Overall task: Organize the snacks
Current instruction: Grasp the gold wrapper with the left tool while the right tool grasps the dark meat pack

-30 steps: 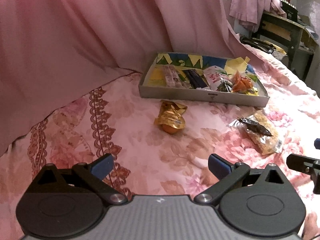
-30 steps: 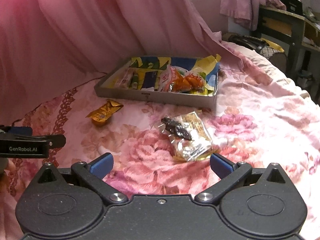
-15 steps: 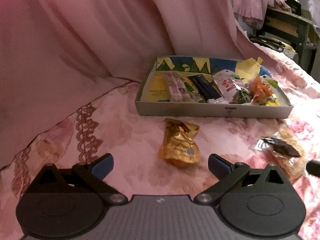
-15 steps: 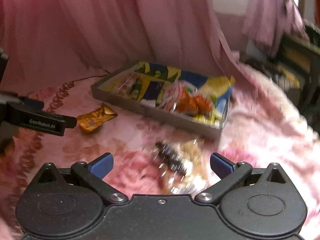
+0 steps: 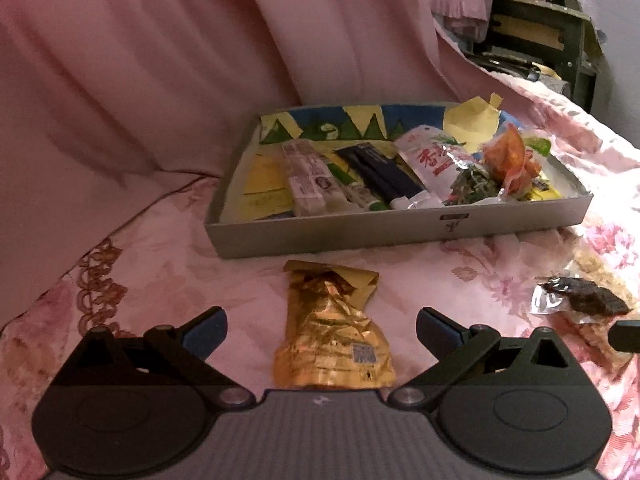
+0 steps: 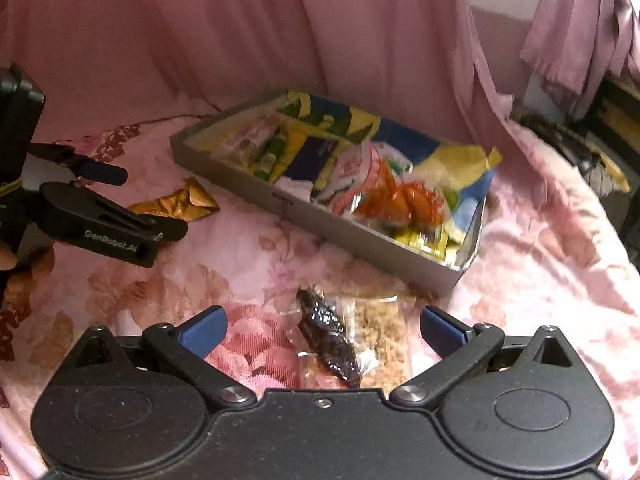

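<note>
A crumpled gold foil packet (image 5: 332,332) lies on the pink floral bedspread, between the wide-apart fingers of my open left gripper (image 5: 322,330). In the right wrist view that gold packet (image 6: 176,204) shows partly behind the left gripper (image 6: 132,208). A clear packet holding a dark snack (image 6: 328,338) and a crumbly tan one lies between the fingers of my open right gripper (image 6: 322,330); the left wrist view has this dark snack (image 5: 580,300) at its right side. Behind both stands a grey tray (image 5: 400,230), seen also as the tray (image 6: 352,240), filled with several snack packets.
Pink drapery (image 5: 160,60) hangs right behind the tray. A dark wooden piece of furniture (image 5: 536,28) with hung cloth stands at the far right. A person's fingers (image 6: 16,260) hold the left gripper at the left edge. The bedspread (image 6: 540,240) extends right of the tray.
Both grippers have moved forward and down: the gold packet now sits between the left fingers, the clear packet between the right fingers. Both stay open.
</note>
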`<state>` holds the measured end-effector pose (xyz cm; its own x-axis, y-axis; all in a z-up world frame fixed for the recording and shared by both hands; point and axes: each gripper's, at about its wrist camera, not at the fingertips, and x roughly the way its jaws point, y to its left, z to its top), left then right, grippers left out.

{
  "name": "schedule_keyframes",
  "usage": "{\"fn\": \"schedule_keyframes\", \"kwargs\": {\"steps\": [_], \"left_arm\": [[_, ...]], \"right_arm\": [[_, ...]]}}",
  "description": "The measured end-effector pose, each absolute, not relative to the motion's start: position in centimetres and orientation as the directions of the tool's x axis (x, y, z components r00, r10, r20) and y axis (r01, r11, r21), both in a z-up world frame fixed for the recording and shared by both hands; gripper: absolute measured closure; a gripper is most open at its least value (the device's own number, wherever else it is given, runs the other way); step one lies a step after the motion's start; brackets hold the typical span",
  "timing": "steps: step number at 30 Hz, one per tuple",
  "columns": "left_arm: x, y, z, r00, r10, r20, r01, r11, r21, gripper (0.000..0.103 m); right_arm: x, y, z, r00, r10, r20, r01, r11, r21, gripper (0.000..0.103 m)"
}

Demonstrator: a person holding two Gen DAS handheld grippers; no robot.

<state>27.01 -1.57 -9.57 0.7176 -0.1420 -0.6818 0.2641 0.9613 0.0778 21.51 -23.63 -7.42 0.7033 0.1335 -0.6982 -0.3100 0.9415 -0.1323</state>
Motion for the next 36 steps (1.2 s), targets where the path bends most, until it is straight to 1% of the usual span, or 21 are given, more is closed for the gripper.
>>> {"fn": "schedule_keyframes", "kwargs": {"steps": [3, 6, 8, 10, 12, 13, 14, 16, 17, 19, 21, 25, 27, 28, 31, 34, 36], "left_arm": [[27.8, -1.3, -10.1, 0.702, -0.154, -0.696, 0.26, 0.964, 0.049, 0.001], [28.3, -0.6, -10.3, 0.693, -0.185, -0.697, 0.252, 0.968, -0.006, 0.009], [28.5, -0.3, -10.3, 0.681, -0.192, -0.707, 0.242, 0.97, -0.031, 0.021], [28.6, -0.1, -10.2, 0.676, -0.204, -0.708, 0.241, 0.969, -0.049, 0.025], [28.6, -0.1, -10.1, 0.67, -0.216, -0.71, 0.252, 0.966, -0.056, 0.032], [28.7, -0.1, -10.2, 0.662, -0.223, -0.715, 0.26, 0.964, -0.06, 0.04], [28.7, -0.2, -10.2, 0.654, -0.231, -0.72, 0.269, 0.961, -0.064, 0.043], [28.5, -0.5, -10.2, 0.648, -0.242, -0.722, 0.284, 0.957, -0.066, 0.044], [28.4, -0.6, -10.2, 0.646, -0.247, -0.722, 0.292, 0.954, -0.065, 0.044], [28.1, -1.0, -10.2, 0.641, -0.263, -0.722, 0.31, 0.948, -0.07, 0.044], [27.9, -1.3, -10.3, 0.634, -0.274, -0.723, 0.323, 0.944, -0.074, 0.045], [27.2, -2.3, -10.0, 0.631, -0.295, -0.717, 0.361, 0.93, -0.065, 0.047], [26.8, -2.9, -9.7, 0.63, -0.307, -0.713, 0.385, 0.921, -0.057, 0.053], [26.6, -3.2, -9.6, 0.629, -0.313, -0.712, 0.401, 0.915, -0.048, 0.058], [26.1, -4.2, -9.6, 0.624, -0.321, -0.712, 0.44, 0.898, -0.019, 0.059], [25.7, -5.0, -9.8, 0.634, -0.304, -0.711, 0.469, 0.882, 0.042, 0.059], [25.5, -5.1, -9.9, 0.64, -0.298, -0.708, 0.474, 0.879, 0.057, 0.058]], "right_arm": [[22.2, -23.9, -8.3, 0.675, 0.12, -0.728, -0.288, 0.951, -0.11, 0.001], [22.8, -24.2, -9.1, 0.645, 0.131, -0.753, -0.27, 0.961, -0.064, 0.002], [23.2, -24.4, -9.6, 0.633, 0.128, -0.763, -0.251, 0.967, -0.046, 0.005], [23.5, -24.5, -9.9, 0.627, 0.117, -0.77, -0.235, 0.971, -0.044, 0.011], [23.6, -24.6, -10.1, 0.627, 0.113, -0.771, -0.226, 0.973, -0.041, 0.015], [23.6, -24.5, -10.2, 0.63, 0.11, -0.769, -0.224, 0.974, -0.044, 0.018], [23.6, -24.5, -10.2, 0.633, 0.109, -0.766, -0.226, 0.973, -0.048, 0.02], [23.4, -24.2, -10.2, 0.644, 0.104, -0.758, -0.236, 0.969, -0.067, 0.031], [23.3, -23.9, -10.2, 0.649, 0.098, -0.754, -0.241, 0.967, -0.082, 0.034], [23.0, -23.4, -10.3, 0.657, 0.088, -0.749, -0.255, 0.961, -0.11, 0.046], [22.7, -22.7, -10.4, 0.665, 0.085, -0.742, -0.281, 0.949, -0.143, 0.051], [22.3, -21.7, -10.6, 0.671, 0.095, -0.735, -0.322, 0.931, -0.174, 0.055], [22.1, -21.4, -10.7, 0.67, 0.104, -0.735, -0.336, 0.925, -0.175, 0.055], [22.0, -21.2, -10.7, 0.67, 0.108, -0.735, -0.343, 0.923, -0.177, 0.055], [21.9, -20.9, -10.9, 0.67, 0.116, -0.734, -0.361, 0.914, -0.186, 0.055], [21.8, -20.5, -10.9, 0.672, 0.116, -0.731, -0.372, 0.907, -0.198, 0.055], [21.7, -20.4, -10.9, 0.674, 0.113, -0.73, -0.372, 0.906, -0.203, 0.055]]}}
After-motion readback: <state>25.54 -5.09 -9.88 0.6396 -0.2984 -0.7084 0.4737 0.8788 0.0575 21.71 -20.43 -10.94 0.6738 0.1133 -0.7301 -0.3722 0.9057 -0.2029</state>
